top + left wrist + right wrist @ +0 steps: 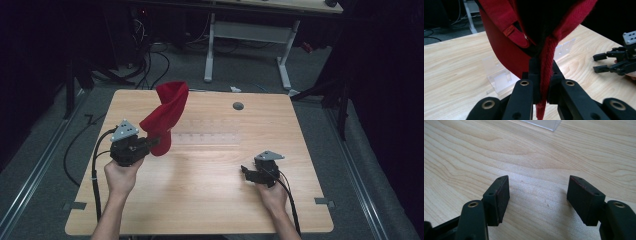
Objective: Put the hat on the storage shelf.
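Clearly, left gripper (544, 82) pinches red hat's (167, 112) edge.

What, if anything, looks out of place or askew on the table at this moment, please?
The red cap is the odd one: it hangs twisted in the air, pinched by its edge in the left tool, above the clear plastic stand. The right tool sits open over bare wood.

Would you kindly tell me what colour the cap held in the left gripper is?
Red. The cap, pinched by the left gripper, shows best in the left gripper view.
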Tool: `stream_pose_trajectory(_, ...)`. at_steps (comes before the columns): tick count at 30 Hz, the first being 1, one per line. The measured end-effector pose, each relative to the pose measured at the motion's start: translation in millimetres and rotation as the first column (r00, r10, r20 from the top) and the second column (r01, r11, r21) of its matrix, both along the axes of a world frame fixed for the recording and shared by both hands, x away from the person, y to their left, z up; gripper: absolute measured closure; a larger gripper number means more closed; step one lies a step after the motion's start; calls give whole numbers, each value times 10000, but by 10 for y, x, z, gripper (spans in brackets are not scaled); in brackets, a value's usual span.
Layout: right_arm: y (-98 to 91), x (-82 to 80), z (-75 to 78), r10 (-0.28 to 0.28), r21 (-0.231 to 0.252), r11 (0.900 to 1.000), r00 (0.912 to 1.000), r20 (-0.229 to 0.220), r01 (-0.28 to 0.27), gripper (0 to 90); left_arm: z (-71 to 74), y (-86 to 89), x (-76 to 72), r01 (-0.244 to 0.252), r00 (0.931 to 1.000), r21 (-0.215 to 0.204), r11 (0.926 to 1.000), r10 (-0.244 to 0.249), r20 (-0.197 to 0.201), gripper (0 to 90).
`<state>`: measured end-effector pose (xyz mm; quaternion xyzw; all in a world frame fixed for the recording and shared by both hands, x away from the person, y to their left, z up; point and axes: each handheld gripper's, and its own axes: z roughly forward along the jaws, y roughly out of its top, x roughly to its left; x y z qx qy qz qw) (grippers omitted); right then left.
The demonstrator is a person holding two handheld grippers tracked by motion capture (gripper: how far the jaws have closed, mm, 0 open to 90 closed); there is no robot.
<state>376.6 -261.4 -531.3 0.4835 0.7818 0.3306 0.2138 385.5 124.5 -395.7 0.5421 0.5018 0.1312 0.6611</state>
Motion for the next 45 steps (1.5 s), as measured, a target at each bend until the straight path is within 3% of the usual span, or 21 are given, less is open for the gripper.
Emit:
stream_pose_trajectory(17,2,-1,0,6,-2,10000,10000,0,-6,346,79,22,409,-353,9989,303,9989,344,312,850)
stream_pose_trajectory(25,2,-3,1,12,-18,10000,10000,-8,-12,345,41,-77,586,-354,9989,588,9976,336,324,850)
stream_pose_trajectory(45,2,-4,1,34,-45,10000,10000,9,-34,344,-110,-180,794,-456,9987,816,9956,437,243,849)
